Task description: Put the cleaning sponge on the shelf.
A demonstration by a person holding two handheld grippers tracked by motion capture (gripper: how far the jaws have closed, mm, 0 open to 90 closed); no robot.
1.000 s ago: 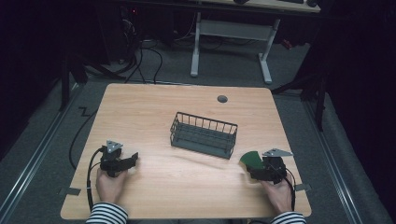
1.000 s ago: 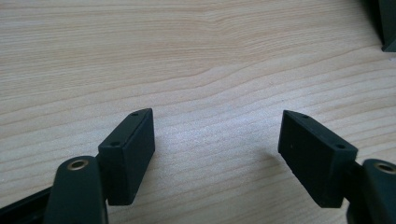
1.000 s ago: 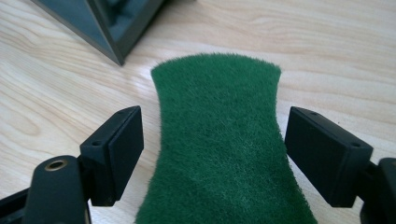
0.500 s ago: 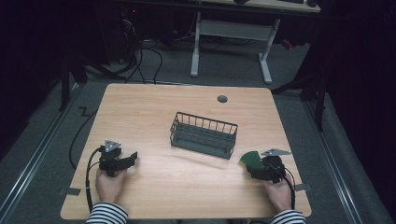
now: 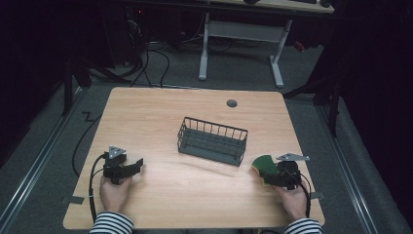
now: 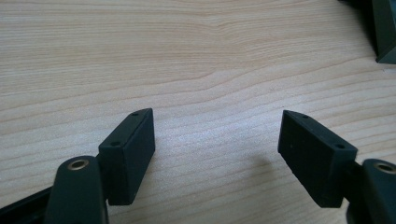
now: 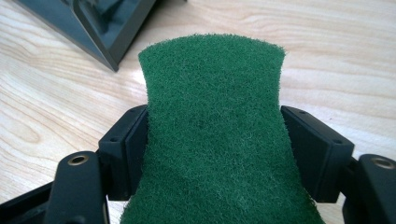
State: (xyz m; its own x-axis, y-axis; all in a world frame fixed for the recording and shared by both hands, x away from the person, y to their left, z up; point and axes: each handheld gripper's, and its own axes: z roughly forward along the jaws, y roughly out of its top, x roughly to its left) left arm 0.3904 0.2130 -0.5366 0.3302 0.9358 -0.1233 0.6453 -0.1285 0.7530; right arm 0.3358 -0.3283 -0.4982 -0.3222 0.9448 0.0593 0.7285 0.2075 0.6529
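A green scouring sponge (image 7: 212,126) with a yellow underside sits squeezed between the jaws of my right gripper (image 5: 272,171), low over the table's front right; in the high view the sponge (image 5: 264,164) sticks out toward the basket. A dark wire basket (image 5: 212,141) stands at the table's middle, just left of and beyond the sponge; its corner (image 7: 100,28) shows in the right gripper view. My left gripper (image 5: 135,165) rests at the front left, jaws wide apart with bare wood between the fingers (image 6: 133,151).
The wooden table (image 5: 160,117) has a round grommet (image 5: 232,103) near its far edge. A cable (image 5: 92,170) trails from the left gripper off the front left. Beyond the table stand a white desk frame (image 5: 238,34) and floor cables.
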